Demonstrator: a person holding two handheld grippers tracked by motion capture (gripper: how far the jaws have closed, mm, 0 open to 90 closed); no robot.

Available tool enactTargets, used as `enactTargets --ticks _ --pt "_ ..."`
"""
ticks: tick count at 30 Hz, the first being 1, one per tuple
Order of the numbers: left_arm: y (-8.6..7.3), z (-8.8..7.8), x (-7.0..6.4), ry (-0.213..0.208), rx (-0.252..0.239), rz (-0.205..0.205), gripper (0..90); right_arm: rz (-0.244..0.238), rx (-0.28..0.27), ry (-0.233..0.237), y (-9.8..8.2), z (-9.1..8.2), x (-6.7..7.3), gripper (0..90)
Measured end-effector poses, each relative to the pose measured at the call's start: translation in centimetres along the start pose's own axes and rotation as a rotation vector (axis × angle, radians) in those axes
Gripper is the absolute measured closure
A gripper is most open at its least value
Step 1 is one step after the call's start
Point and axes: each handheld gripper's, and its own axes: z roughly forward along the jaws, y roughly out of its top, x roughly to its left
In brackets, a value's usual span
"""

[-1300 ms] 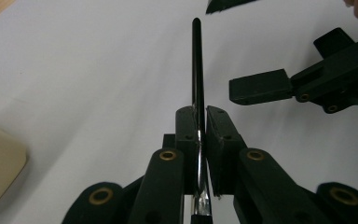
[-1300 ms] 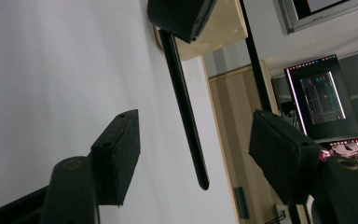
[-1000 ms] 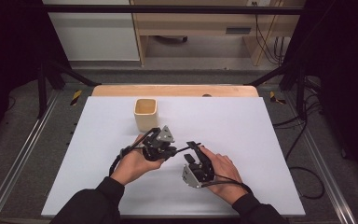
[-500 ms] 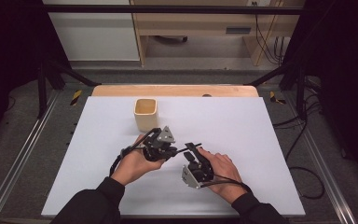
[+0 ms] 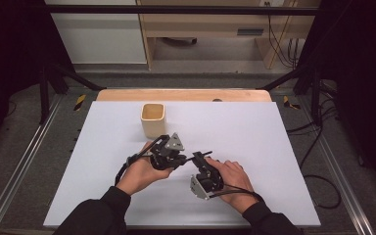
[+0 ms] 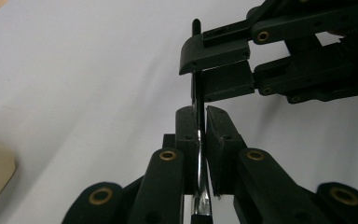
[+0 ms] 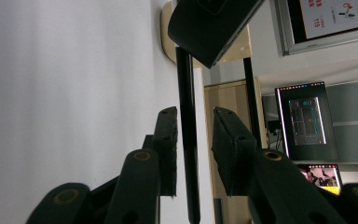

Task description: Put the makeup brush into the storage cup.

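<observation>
- Clamped shut in the left tongs [image 6: 201, 116]: a thin black stick [image 6: 196, 84], gripped just above its silvery collar and held in the air above the white table [image 5: 274, 132], well short of the beige cup [image 5: 152, 119].
- Right tongs [image 7: 193, 116] just closing around the far end of the same stick, jaws not yet pressing; a gap visible on one side, so nothing gripped there yet.
- Risk of an off-centre pinch: closing with the stick against one jaw only, then pushing it sideways and twisting it in the left grip.
- Risk of bending or snapping: squeezing from both ends while either hand drifts, with a stick this slender.
- Risk of a drop: letting go on the left before the right pads bite, leaving the stick to fall to the table and roll.
- Risk of a weak hold: catching only the very tip, with little pad on it, and losing it on the first pull.
- Risk of jaws knocking together, given how near the two tongs stand.
</observation>
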Motion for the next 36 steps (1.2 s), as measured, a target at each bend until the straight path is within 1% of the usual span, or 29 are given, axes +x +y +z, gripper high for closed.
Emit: enactTargets --ticks 3,5,6,10,15,18,19,30,33,34,36 --pt "0.02 0.01 -0.07 0.001 0.0 0.0 83.7 -0.015 -0.006 0.008 0.03 -0.03 -0.06 73.8" --pt "0.02 0.02 -0.07 0.0 -0.001 -0.001 83.8 -0.015 -0.007 0.007 0.05 -0.06 -0.06 74.6" --pt "0.02 0.02 -0.08 0.0 -0.001 0.0 83.7 -0.002 -0.005 0.007 0.03 -0.07 0.02 75.1" --pt "0.0 0.0 -0.07 0.0 -0.002 0.001 83.7 -0.016 -0.006 0.011 0.05 -0.05 -0.08 77.1" --pt "-0.03 -0.01 -0.07 -0.002 -0.004 0.001 83.7 -0.019 -0.008 0.013 0.1 -0.05 -0.04 77.8" --pt "-0.02 0.0 -0.1 0.0 -0.003 0.001 83.7 -0.016 -0.007 0.015 0.11 -0.06 -0.02 78.1" --pt "-0.02 0.01 -0.1 -0.002 -0.004 0.002 83.7 -0.007 -0.006 0.015 0.1 -0.07 0.06 78.2" --pt "0.03 0.06 -0.13 -0.003 -0.003 0.002 83.7 -0.002 -0.008 0.021 0.17 -0.06 0.11 79.8" --pt "0.04 0.06 -0.14 -0.004 -0.003 0.003 83.7 -0.01 -0.011 0.022 0.27 -0.08 0.02 80.1" --pt "0.04 0.06 -0.15 -0.004 -0.003 0.003 83.7 0.004 -0.011 0.022 0.36 -0.1 0.12 80.3" --pt "0.04 0.05 -0.15 -0.003 -0.004 0.003 83.7 0.015 -0.012 0.023 0.39 -0.11 0.24 80.7"
